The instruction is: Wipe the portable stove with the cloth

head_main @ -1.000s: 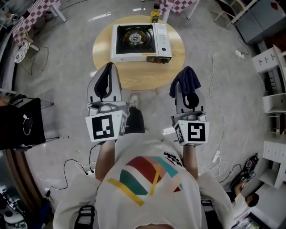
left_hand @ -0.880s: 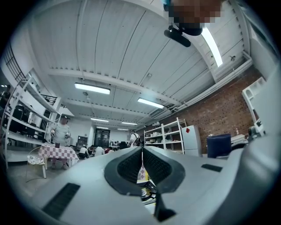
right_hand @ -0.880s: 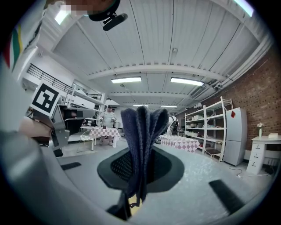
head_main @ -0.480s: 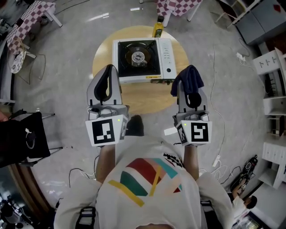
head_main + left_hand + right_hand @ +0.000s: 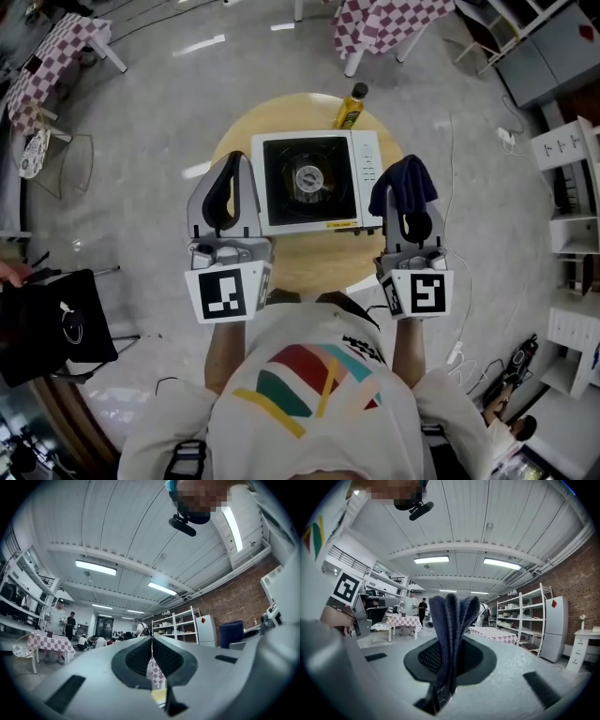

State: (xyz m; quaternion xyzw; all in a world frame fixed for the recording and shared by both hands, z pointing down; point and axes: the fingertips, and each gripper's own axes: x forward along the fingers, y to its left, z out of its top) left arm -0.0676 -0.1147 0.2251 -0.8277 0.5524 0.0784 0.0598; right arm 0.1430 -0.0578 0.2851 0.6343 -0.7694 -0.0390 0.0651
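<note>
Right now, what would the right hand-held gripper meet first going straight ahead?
Nothing near, it seems. The right hand-held gripper, shut on the cloth, points level, above the stove; its way looks free until a far checkered table.

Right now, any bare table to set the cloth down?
Bare wood: the near strip between stove front and table edge, plus a thin crescent left of the stove. Crowded at the far side: bottle by the stove's far right corner.

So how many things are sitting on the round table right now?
2: the portable stove in the middle of the round table, and a yellow bottle at the far edge behind it. The left hand-held gripper and right hand-held gripper may hide something small.
</note>
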